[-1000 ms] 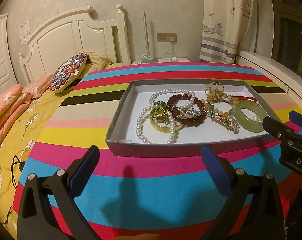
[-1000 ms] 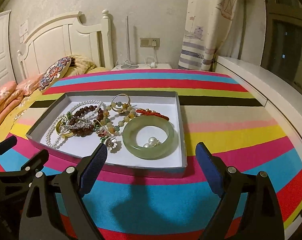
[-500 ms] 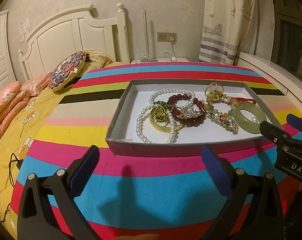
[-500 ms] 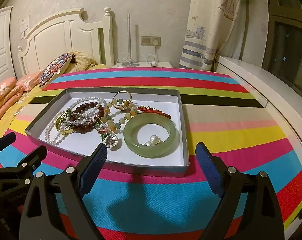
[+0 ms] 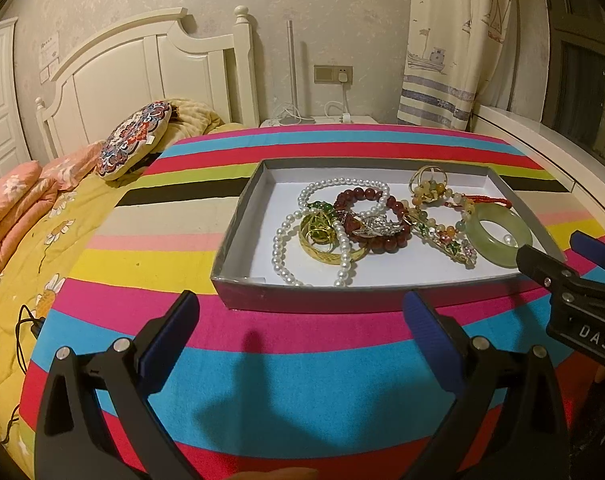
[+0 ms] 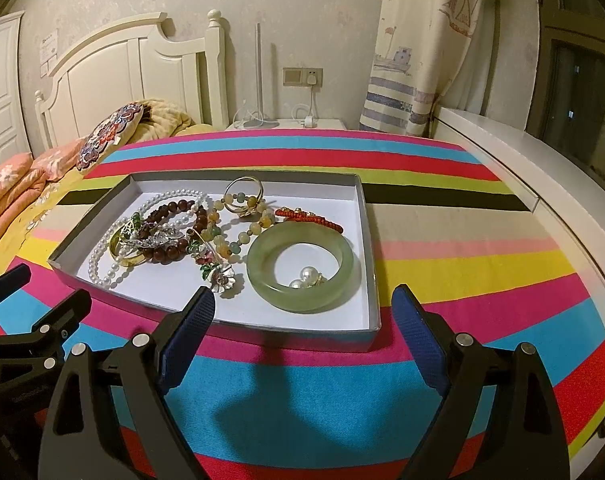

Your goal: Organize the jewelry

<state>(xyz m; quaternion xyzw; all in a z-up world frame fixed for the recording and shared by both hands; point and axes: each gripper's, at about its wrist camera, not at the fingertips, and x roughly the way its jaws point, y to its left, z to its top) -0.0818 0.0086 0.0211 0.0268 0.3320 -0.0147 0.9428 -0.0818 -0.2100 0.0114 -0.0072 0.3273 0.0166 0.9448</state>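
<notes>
A shallow grey box (image 5: 238, 216) (image 6: 368, 240) with a white floor lies on the striped cloth. It holds a tangle of jewelry: a pearl necklace (image 5: 280, 240) (image 6: 102, 256), a dark red bead bracelet (image 5: 386, 242) (image 6: 170, 254), a gold bangle (image 5: 322, 254), a green jade bangle (image 5: 478, 236) (image 6: 262, 280), pearl earrings (image 6: 306, 278), a gold ring (image 6: 244, 186) and a red cord piece (image 6: 310, 218). My left gripper (image 5: 300, 340) is open and empty, short of the box's near wall. My right gripper (image 6: 302, 334) is open and empty at the box's near right corner.
The striped cloth (image 5: 302, 380) covers a table. A bed with yellow bedding (image 5: 42, 240) and a patterned cushion (image 5: 132, 140) lies left. A white ledge (image 6: 522, 168) runs along the right. The right gripper shows in the left wrist view (image 5: 566, 264).
Both grippers have risen and tilted slightly, so the box sits a little lower in both views. Nothing has been taken hold of.
</notes>
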